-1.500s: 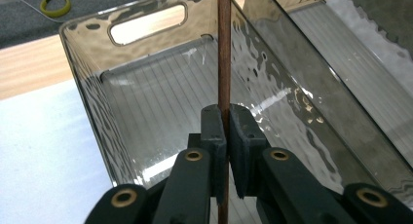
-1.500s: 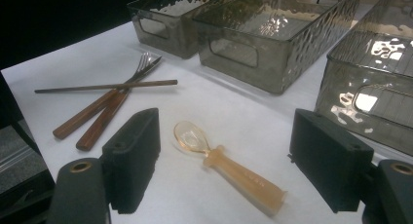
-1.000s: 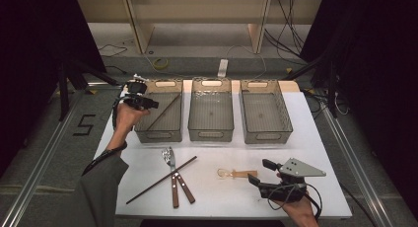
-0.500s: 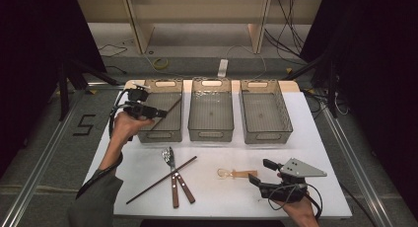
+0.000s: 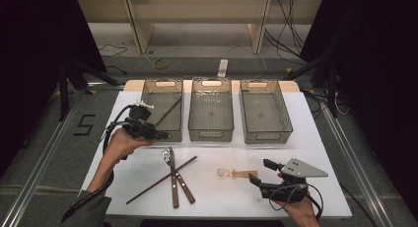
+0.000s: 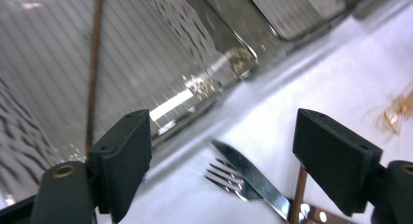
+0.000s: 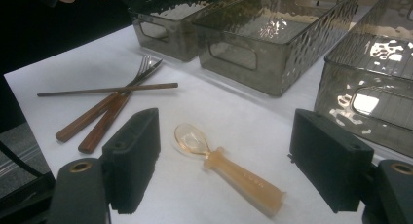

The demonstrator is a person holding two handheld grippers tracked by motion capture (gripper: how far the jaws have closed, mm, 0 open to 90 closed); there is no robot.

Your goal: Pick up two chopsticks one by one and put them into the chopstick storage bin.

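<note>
left tool (image 5: 160,134) hangs at the near left corner of the left bin (image 5: 162,91), its jaws spread and nothing between them; they have just been opening. a chopstick (image 5: 167,111) lies slanted inside that bin, one end propped toward the far right wall, well clear of the pads. right tool (image 5: 260,171) rests low near the counter's (image 5: 315,138) near right corner, jaws spread too, aimed at the amber spoon (image 7: 229,173) that lies just ahead of it, not touching it.

between the two hands, toward the near edge, sits the heap: a second chopstick (image 5: 160,180) lying across a fork (image 5: 171,180) and a knife (image 5: 178,175) with wooden handles. the middle bin (image 5: 211,133) and right bin (image 5: 266,135) look bare.

what worries me is that heap. the chopstick rests on top of both handles, so if the left tool comes down for it at a slant, a pad could catch the knife blade or fork tines and drag the lot sideways, maybe toward the near edge. a thin round stick also rolls out of flat pads if pinched off-centre. on the other side, the spoon's bowl is glossy and shallow; gripping there rather than on the thicker handle could squirt it away. the propped chopstick could also tip out if the bin gets bumped.
</note>
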